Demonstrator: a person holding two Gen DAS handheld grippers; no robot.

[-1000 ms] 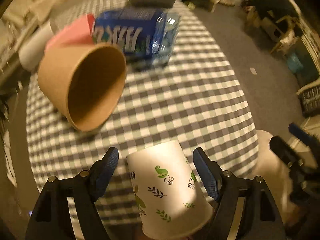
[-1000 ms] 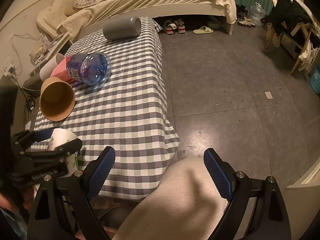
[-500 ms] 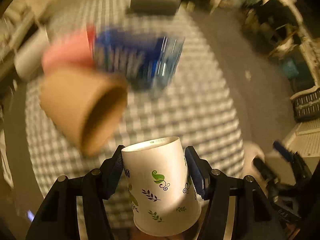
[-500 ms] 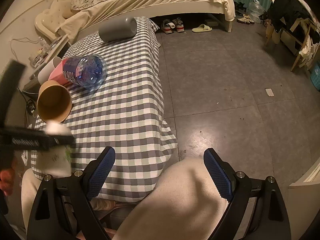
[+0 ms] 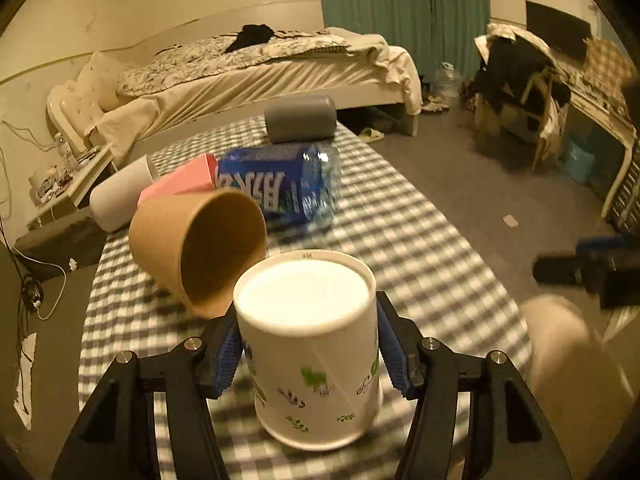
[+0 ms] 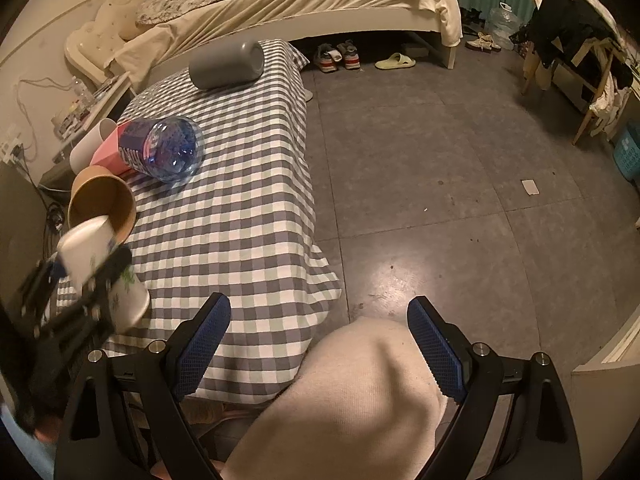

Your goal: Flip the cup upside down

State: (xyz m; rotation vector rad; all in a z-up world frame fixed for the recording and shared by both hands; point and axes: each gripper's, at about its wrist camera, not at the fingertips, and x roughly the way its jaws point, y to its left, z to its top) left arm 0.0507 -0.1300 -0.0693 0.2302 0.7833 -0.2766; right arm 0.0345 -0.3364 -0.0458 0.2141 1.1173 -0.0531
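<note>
A white paper cup with green leaf prints (image 5: 312,352) stands mouth down, its flat base up, near the front of the checked tablecloth (image 5: 420,248). My left gripper (image 5: 306,344) is shut on its sides, blue pads against the wall. The same cup (image 6: 100,264) and left gripper (image 6: 80,280) show blurred at the left of the right wrist view. My right gripper (image 6: 320,344) is open and empty, held off the table's front edge above a cream-clad knee.
A brown paper cup (image 5: 200,248) lies on its side just behind the white cup. Behind it lie a blue-labelled water bottle (image 5: 280,188), a pink box (image 5: 180,180), a white cup (image 5: 120,196) and a grey cylinder (image 5: 300,120). Floor lies to the right.
My left gripper closed on the white cup, then tilted so the view swung up from the tabletop to the room; the cup now shows its base towards the camera. The right gripper stayed put.
</note>
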